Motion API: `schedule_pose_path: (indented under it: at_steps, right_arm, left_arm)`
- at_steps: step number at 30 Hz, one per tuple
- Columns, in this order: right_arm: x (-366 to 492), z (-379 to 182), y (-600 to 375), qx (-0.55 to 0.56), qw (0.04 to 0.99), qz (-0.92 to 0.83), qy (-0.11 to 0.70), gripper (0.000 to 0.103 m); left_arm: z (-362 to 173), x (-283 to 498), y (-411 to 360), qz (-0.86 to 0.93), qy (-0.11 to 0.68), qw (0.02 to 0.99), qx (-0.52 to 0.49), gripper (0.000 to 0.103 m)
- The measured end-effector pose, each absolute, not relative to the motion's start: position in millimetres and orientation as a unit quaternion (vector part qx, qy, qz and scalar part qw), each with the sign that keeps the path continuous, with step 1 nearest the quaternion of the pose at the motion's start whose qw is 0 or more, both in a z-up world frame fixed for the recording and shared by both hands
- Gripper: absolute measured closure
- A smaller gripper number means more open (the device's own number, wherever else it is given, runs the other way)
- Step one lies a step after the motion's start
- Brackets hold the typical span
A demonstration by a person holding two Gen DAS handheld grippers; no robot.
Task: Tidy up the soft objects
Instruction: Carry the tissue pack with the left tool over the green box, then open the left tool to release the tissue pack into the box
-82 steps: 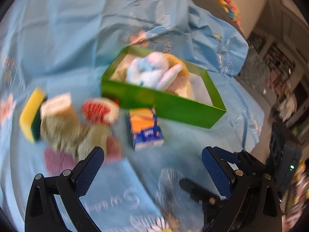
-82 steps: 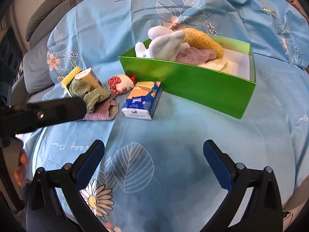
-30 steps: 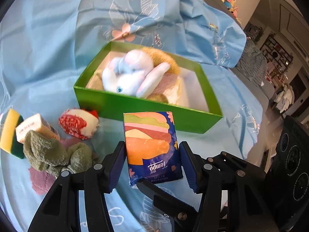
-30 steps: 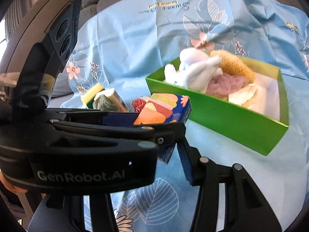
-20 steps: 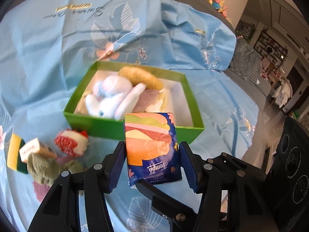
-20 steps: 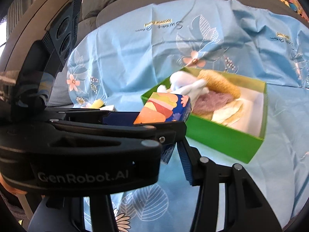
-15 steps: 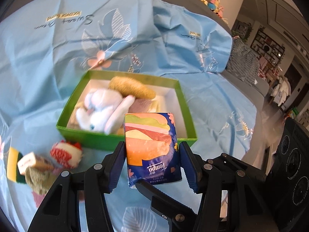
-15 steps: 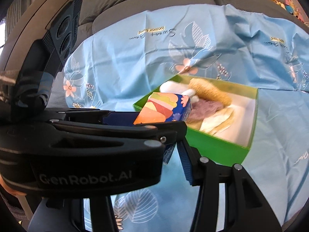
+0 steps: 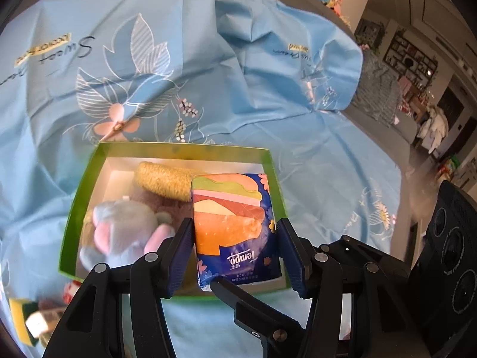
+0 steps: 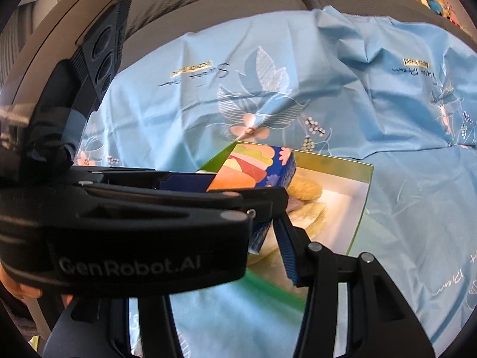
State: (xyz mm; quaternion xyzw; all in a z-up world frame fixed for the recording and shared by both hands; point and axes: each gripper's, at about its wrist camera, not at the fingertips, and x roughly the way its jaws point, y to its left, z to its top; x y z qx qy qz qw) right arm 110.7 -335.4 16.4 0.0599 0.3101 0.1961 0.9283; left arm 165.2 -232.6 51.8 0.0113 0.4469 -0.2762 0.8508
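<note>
A tissue pack (image 9: 235, 226), lifted off the blue floral sheet (image 9: 179, 68) a second ago when the green box (image 9: 74, 208) still lay beyond it, now hangs over the box's right half, and the box has slid down and toward the lens in both wrist views. The loose items at the sheet's near-left edge, a yellow-green sponge (image 9: 19, 319) among them, have shrunk into the bottom-left corner of the left wrist view.

Inside the box, a pale plush rabbit (image 9: 125, 232) fills the left side and a tan loofah (image 9: 164, 180) lies along the far wall; the white floor near the right wall is bare, the open spot under the pack. Wide bare sheet surrounds the box on its far and right sides.

The left gripper (image 9: 235, 253) clamps the pack by its two long sides, blue pads pressed flat. The right gripper (image 10: 262, 238) reaches in from the right beneath it, one finger (image 10: 286, 250) beside the pack's lower end; whether it grips cannot be told.
</note>
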Motion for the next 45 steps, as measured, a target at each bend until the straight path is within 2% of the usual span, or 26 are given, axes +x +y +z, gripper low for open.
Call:
schedule_pose_path:
  at_steps: [11, 24, 25, 27, 29, 33, 37, 39, 42, 45]
  right_arm:
    - [153, -26, -329, 0.057, 0.906, 0.192, 0.372, 0.054]
    - [158, -40, -315, 0.032, 0.895, 0.183, 0.406, 0.050]
    - [156, -38, -315, 0.030, 0.897, 0.178, 0.404, 0.049]
    - [154, -34, -316, 0.028, 0.898, 0.173, 0.402, 0.043]
    - [148, -30, -315, 0.015, 0.903, 0.157, 0.400, 0.036]
    - [136, -25, -322, 0.020, 0.907, 0.143, 0.396, 0.024]
    - [119, -17, -330, 0.015, 0.914, 0.122, 0.386, 0.020]
    - [113, -13, -332, 0.012, 0.918, 0.111, 0.380, 0.014]
    - [98, -5, -336, 0.008, 0.926, 0.095, 0.366, 0.005]
    - [85, 3, -339, 0.008, 0.931, 0.085, 0.356, 0.001]
  left_arm:
    - [2, 198, -227, -0.255, 0.495, 0.831, -0.008, 0.046]
    - [-11, 203, -218, -0.243, 0.517, 0.821, -0.007, 0.045]
    - [-9, 201, -217, -0.243, 0.517, 0.821, -0.011, 0.043]
    - [-5, 197, -215, -0.245, 0.512, 0.823, -0.017, 0.026]
    - [0, 192, -212, -0.243, 0.505, 0.828, -0.020, 0.019]
    - [11, 182, -206, -0.232, 0.494, 0.838, -0.012, 0.018]
    - [21, 171, -200, -0.228, 0.480, 0.847, -0.012, 0.016]
    - [29, 163, -196, -0.223, 0.468, 0.855, -0.008, 0.012]
    - [38, 152, -191, -0.217, 0.453, 0.865, 0.000, 0.012]
    - [44, 138, -187, -0.209, 0.442, 0.872, 0.010, 0.012]
